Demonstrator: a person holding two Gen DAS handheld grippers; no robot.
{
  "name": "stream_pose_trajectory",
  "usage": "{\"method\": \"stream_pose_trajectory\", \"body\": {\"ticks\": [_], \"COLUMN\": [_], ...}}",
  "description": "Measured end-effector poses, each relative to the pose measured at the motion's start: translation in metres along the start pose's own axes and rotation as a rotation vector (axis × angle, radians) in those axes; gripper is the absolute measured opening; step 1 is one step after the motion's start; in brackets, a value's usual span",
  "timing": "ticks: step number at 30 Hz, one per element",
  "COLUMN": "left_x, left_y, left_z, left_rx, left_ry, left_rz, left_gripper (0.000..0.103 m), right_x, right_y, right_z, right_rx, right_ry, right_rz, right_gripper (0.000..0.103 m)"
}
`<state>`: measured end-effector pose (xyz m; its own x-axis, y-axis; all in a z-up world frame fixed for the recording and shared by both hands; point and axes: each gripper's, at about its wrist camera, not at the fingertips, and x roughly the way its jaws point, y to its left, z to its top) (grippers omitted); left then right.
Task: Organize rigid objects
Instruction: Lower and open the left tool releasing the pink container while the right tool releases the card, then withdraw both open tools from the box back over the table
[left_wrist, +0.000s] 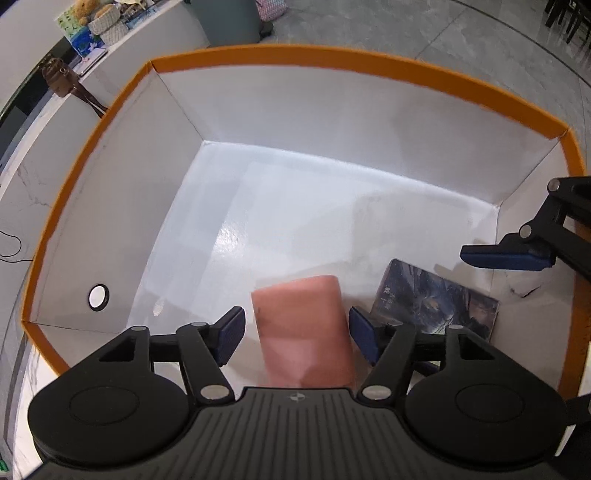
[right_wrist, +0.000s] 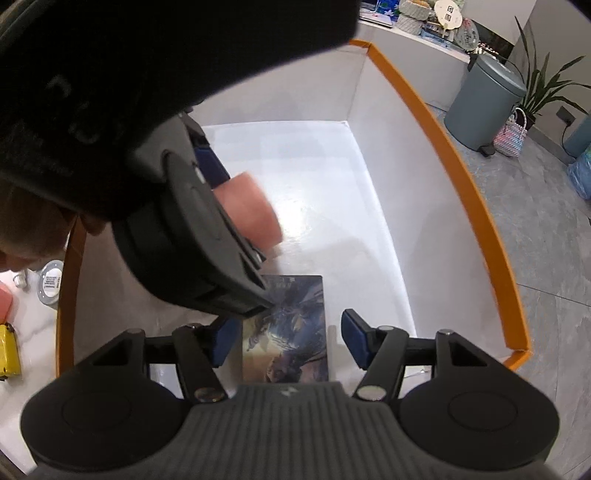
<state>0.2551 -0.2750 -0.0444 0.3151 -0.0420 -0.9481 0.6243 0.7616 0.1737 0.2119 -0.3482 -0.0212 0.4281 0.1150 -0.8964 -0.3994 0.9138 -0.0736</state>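
inside a big white box (left_wrist: 177, 122) with an orange rim, set on a pale marbled counter, both hand-held tools pointing steeply down. largest item within: a pink cylinder (left_wrist: 301, 332), blurred, sitting between the pads of the left gripper (left_wrist: 295, 332), jaws standing apart, a visible gap on either side, so no grip on it; seemingly just let go, though whether already resting on the box floor cannot be told from the blur. seen again from the right wrist as a pink rounded end (right_wrist: 251, 210) poking out past the left tool's black body.

next in size: a flat card or slim case with dark blue artwork (right_wrist: 286, 328), lying on the floor of the box near the corner, just beside the cylinder. right gripper (right_wrist: 284, 339) poised over it, pads apart, one to each side, neither clearly pressing on an edge.

for a clean finish, judged from here: lift the left tool straight up, pads kept wide, to avoid dragging or tipping the cylinder, likely to roll on the glossy floor if laid on its side. keep the right tool clear of the left; already close together. outside the box, smaller things waiting on the counter: a yellow object (right_wrist: 9, 350) and a round white lid-like piece (right_wrist: 51, 282).
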Motion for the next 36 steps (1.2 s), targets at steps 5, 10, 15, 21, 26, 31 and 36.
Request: {"method": "stream_pose_trajectory", "body": {"ticks": [5, 10, 15, 21, 26, 31, 36], "left_x": [-0.011, -0.025, -0.031, -0.042, -0.059, -0.08, -0.104], "left_y": [0.002, 0.0, 0.0, 0.002, 0.006, 0.013, 0.022], "left_z": [0.002, -0.002, -0.005, -0.008, -0.015, -0.025, -0.042], "left_rx": [-0.011, -0.01, -0.014, -0.024, -0.031, -0.051, -0.076], "left_ry": [-0.023, -0.045, -0.059, -0.079, -0.104, -0.135, -0.163], "left_rz": [0.006, 0.011, 0.011, 0.011, 0.016, 0.026, 0.039], "left_gripper": [0.076, 0.076, 0.076, 0.076, 0.076, 0.076, 0.076], "right_x": [-0.009, -0.012, -0.022, -0.031, -0.042, -0.059, -0.075], "right_y": [0.002, 0.004, 0.012, 0.013, 0.017, 0.023, 0.03], "right_z": [-0.006, -0.009, -0.018, -0.019, -0.017, -0.016, -0.018], "right_rx": [0.022, 0.033, 0.042, 0.051, 0.056, 0.058, 0.056], "right_ry": [-0.018, -0.028, -0.037, -0.054, -0.071, -0.103, -0.126], "right_rz": [-0.01, -0.018, -0.028, -0.042, -0.057, -0.069, -0.086], "right_gripper": [0.061, 0.061, 0.061, 0.061, 0.061, 0.061, 0.061]}}
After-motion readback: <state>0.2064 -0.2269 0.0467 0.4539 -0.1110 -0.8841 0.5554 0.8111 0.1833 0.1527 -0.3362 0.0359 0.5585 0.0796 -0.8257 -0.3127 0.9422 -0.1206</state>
